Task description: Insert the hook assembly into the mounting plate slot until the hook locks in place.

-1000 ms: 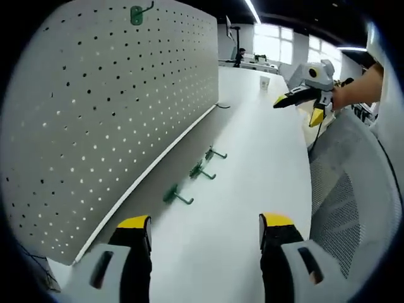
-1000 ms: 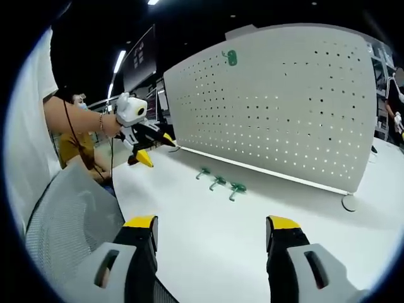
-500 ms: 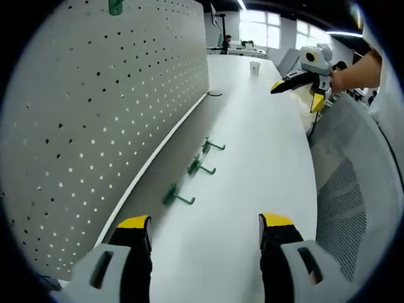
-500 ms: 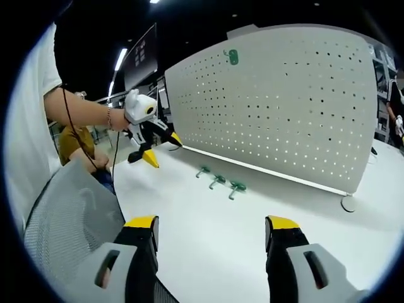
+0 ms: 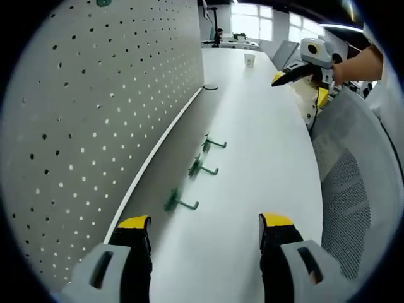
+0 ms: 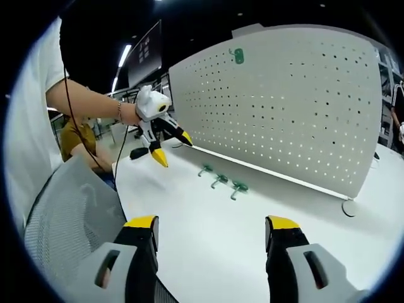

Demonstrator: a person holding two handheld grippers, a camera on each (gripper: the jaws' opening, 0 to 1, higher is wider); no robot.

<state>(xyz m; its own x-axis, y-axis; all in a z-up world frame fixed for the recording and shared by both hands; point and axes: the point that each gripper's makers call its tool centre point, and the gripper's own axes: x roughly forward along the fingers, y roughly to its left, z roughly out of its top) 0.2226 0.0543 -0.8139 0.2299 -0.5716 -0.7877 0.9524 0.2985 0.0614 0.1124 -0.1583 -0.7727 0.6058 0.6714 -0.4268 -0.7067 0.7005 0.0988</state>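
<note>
Left gripper view: left gripper (image 5: 205,230) is hanging over the white table (image 5: 265,164), jaws spread, nothing between them. Three green hooks are lying loose in a row near the foot of the pegboard (image 5: 95,126): nearest hook (image 5: 178,202), middle hook (image 5: 201,168), far hook (image 5: 213,144). The pegboard is taking up more of the left side than a second ago, and the mounted hook (image 5: 101,3) is sliding out at the top edge, so this camera is closing in along the board and pitching down toward the row. The hooks themselves aren't shifting on the table. Right gripper (image 5: 302,68) is showing upper right, held by a hand, well apart from the hooks.

Right gripper view: right gripper (image 6: 211,237) is also holding nothing, jaws spread, sitting back from the table edge by the mesh chair (image 6: 69,221). Left gripper (image 6: 165,137) is coming in from the left, jaws apart, now nearer the pegboard (image 6: 284,107) and closer to the hook row (image 6: 221,183) than a second ago. One green hook (image 6: 238,56) is already seated high on the board.

Read: this is an approach phase, no hook picked up yet, insertion not started. The left side looks like the one going for the pick; next it needs to drop onto one hook and pinch it.
</note>
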